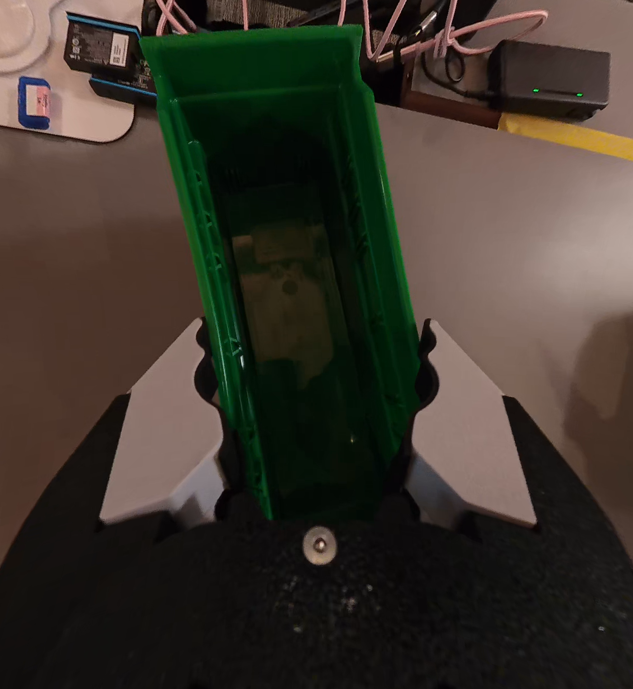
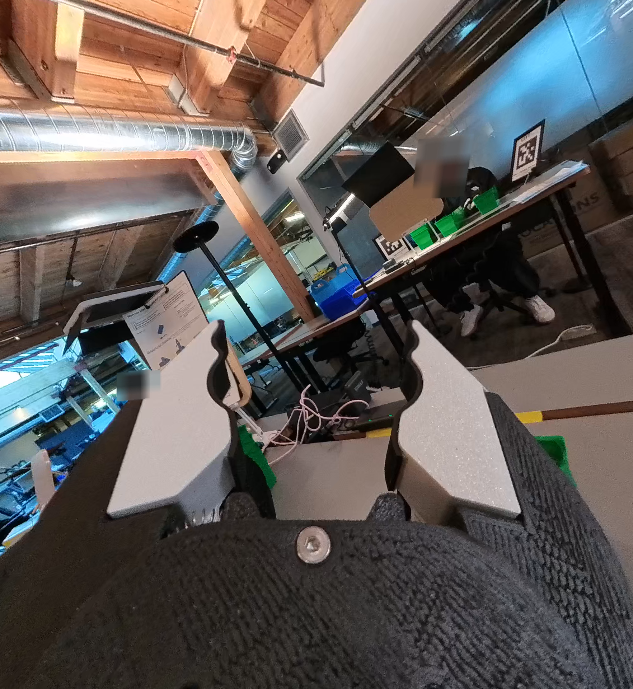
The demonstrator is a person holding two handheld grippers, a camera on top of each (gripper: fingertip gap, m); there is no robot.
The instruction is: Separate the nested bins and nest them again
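Left gripper (image 1: 315,373) clamped across green bin (image 1: 289,238) at frame centre, right gripper (image 2: 315,373) agape and empty, aimed off-table; risk of bin twisting loose, second bin (image 2: 555,462) barely in sight.

Translucent green nested bins (image 1: 300,283), one inside the other, tilt lengthwise above the table.

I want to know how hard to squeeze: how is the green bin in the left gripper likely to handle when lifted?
The green bin looks like thin, slightly see-through plastic, so probably light and somewhat flexible; its walls may bow under a hard squeeze. The left gripper clamps it near one end only, so the long far end may sag or swing. Its glossy sides could slip between the pads.
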